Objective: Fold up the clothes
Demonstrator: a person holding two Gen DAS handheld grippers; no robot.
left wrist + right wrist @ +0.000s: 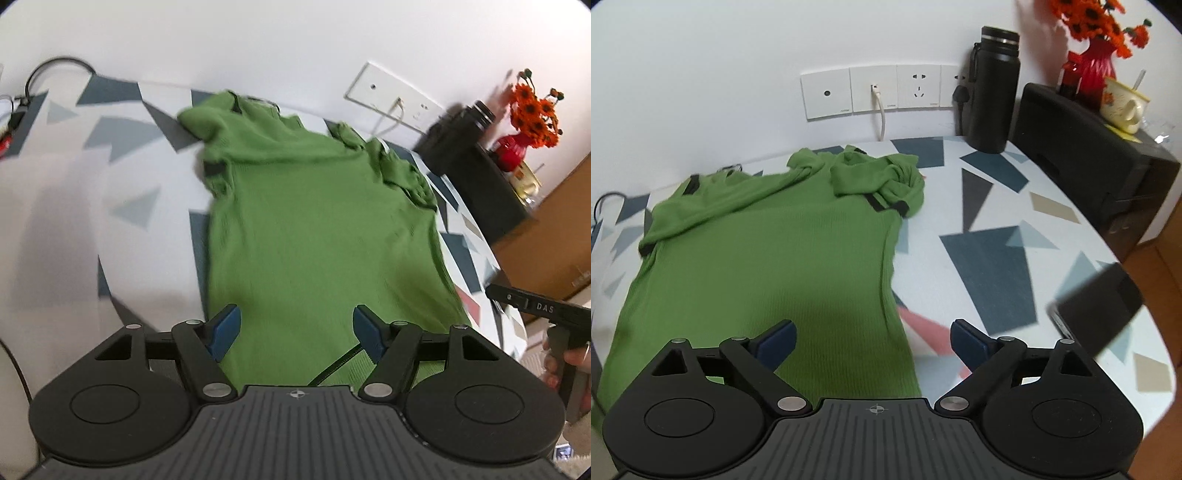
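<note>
Green sweater (pixel 317 221) is lying mostly flat on the table (pixel 1015 236), which is wearing a white cloth with grey and blue triangle shapes. Its hem is pointing toward the cameras and its upper part is pointing toward the white wall. Both sleeves, with black cuffs, are lying bunched up near the shoulders; in the right wrist view the right sleeve (pixel 882 181) is sitting in a crumpled heap at the top corner of the body.

Left gripper (pixel 295 332) is hovering over the hem area with its blue pads wide apart, and nothing is sitting between them. Right gripper (pixel 873 341) is also standing wide open, holding nothing; its left pad is over the green fabric and its right pad is over the bare tablecloth, so the right edge of the sweater is passing between them. In the left wrist view, a hand (pixel 569 365) is gripping the handle of the right gripper at the right edge.

Behind the sweater, a black bottle (pixel 993 88) is standing by the wall sockets (pixel 882 90), next to a black box (pixel 1086 147) that is carrying a red vase (pixel 1089 70) with orange flowers and a cup (pixel 1123 105)
</note>
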